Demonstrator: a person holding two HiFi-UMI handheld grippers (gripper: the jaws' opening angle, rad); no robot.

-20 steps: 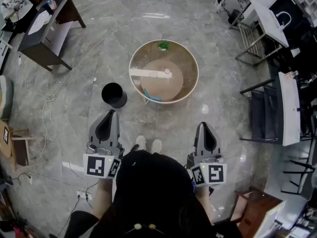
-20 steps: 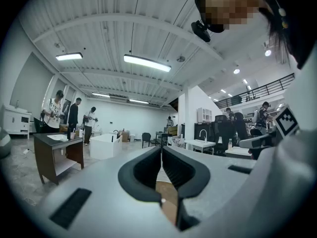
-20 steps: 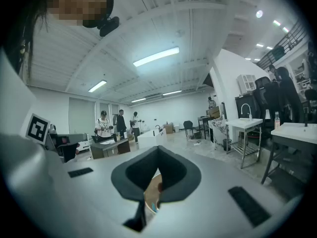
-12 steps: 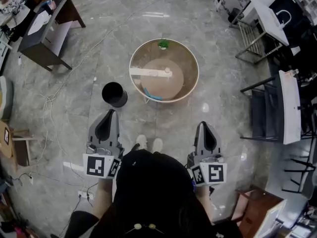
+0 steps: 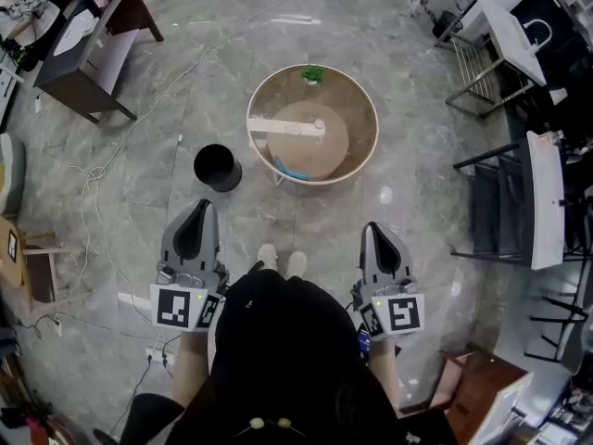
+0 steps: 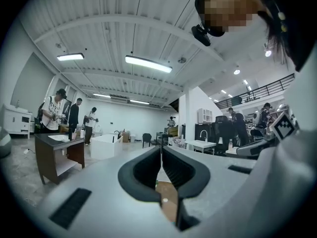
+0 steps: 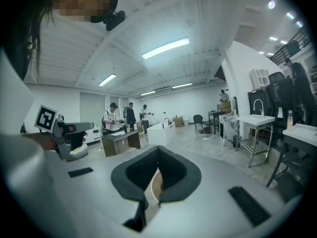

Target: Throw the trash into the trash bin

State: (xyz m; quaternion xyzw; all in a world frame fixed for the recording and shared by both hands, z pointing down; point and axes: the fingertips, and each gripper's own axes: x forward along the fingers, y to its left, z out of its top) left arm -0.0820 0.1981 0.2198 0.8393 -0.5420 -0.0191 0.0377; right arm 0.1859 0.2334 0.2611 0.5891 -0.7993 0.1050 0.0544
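A black round trash bin (image 5: 218, 167) stands on the floor, left of a round glass-topped table (image 5: 363, 160). On the table lie a green crumpled piece (image 5: 313, 75) at the far edge, a white strip (image 5: 285, 126) across the middle and a blue piece (image 5: 290, 170) near the front edge. My left gripper (image 5: 206, 204) is held level just short of the bin, shut and with nothing in it. Short of the table's front right, my right gripper (image 5: 371, 227) is also shut and holds nothing. In the gripper views the left gripper (image 6: 161, 148) and right gripper (image 7: 158, 148) show their jaws together.
A dark desk (image 5: 91, 58) stands far left, with cables (image 5: 102, 174) trailing over the floor. White tables and dark chairs (image 5: 500, 211) line the right side. A wooden stool (image 5: 37, 272) sits at the left edge. People stand far off by a desk (image 6: 57, 148).
Both grippers stay shut and side by side, shifted slightly up in the head view. The table and bin sit a little further right in the picture.
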